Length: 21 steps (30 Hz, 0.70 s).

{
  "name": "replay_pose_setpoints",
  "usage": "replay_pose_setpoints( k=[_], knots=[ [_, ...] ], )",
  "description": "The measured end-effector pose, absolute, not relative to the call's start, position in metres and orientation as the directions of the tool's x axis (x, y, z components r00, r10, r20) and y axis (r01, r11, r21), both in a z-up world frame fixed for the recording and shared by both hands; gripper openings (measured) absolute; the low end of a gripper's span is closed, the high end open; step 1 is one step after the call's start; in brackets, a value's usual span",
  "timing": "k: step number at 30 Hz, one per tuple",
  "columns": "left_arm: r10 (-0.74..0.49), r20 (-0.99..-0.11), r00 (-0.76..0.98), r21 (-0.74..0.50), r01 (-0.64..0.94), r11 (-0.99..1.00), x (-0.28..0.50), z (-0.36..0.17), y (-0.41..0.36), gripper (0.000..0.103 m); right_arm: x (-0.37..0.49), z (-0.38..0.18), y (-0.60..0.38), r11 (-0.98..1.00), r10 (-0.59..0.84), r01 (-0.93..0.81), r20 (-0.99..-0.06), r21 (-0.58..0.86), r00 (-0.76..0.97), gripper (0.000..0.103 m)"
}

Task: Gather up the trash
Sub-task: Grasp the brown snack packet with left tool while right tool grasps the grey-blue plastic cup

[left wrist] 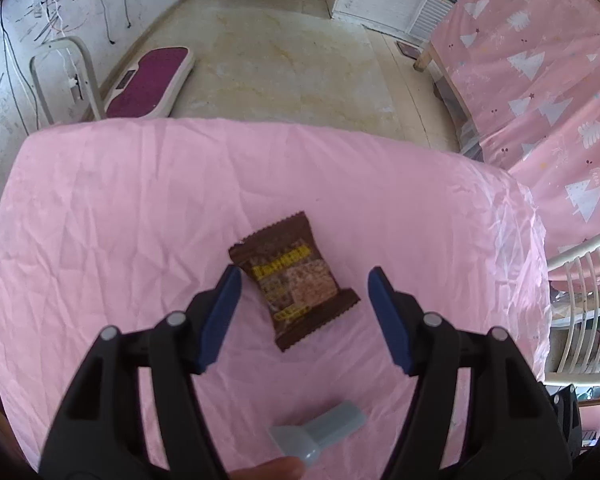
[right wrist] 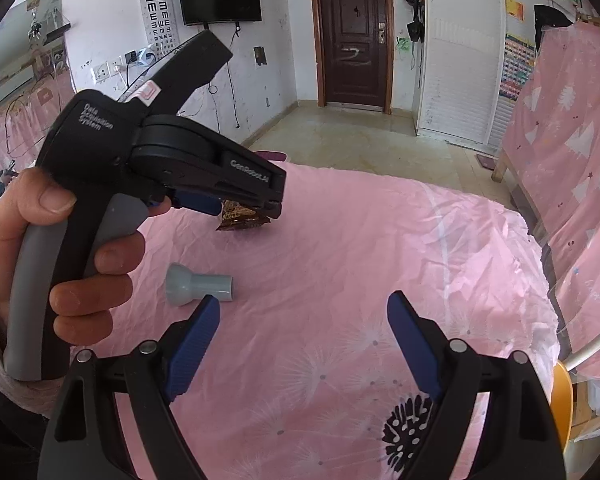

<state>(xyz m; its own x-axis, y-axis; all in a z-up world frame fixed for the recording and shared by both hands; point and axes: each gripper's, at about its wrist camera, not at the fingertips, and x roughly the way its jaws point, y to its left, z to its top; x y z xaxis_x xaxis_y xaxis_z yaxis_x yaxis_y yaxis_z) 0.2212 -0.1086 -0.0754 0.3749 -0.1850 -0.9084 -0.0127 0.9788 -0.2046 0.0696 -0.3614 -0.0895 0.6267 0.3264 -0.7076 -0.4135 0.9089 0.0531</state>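
Observation:
A brown snack wrapper with yellow print lies flat on the pink tablecloth. My left gripper is open, its blue fingers either side of the wrapper, just above it. In the right wrist view the left gripper hovers over the wrapper, which is partly hidden by its fingers. A grey plastic funnel-shaped piece lies on the cloth nearer me; it also shows in the left wrist view. My right gripper is open and empty above the cloth, right of the grey piece.
The table's far edge drops to a tiled floor. A pink-draped frame stands at the right, with a white chair by the table's right edge. A maroon foot platform lies on the floor.

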Motion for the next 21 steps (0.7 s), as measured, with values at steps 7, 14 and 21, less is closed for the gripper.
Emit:
replay_pose_setpoints(
  k=[7, 14, 21],
  knots=[
    [-0.172, -0.909, 0.379, -0.187, -0.003, 0.982, 0.222, -0.076, -0.108, 0.035, 0.069, -0.088, -0.354, 0.902, 0.332, -0.429, -0.71, 0.046, 0.622, 0.076],
    [-0.175, -0.896, 0.408, -0.197, -0.014, 0.98, 0.211, -0.069, -0.094, 0.034, 0.069, -0.087, -0.339, 0.888, 0.357, -0.455, -0.721, 0.066, 0.593, 0.076],
    [-0.166, -0.878, 0.449, -0.204, -0.038, 0.978, 0.201, -0.055, -0.073, 0.034, 0.067, -0.09, -0.316, 0.859, 0.405, -0.502, -0.732, 0.101, 0.548, 0.076]
  ],
)
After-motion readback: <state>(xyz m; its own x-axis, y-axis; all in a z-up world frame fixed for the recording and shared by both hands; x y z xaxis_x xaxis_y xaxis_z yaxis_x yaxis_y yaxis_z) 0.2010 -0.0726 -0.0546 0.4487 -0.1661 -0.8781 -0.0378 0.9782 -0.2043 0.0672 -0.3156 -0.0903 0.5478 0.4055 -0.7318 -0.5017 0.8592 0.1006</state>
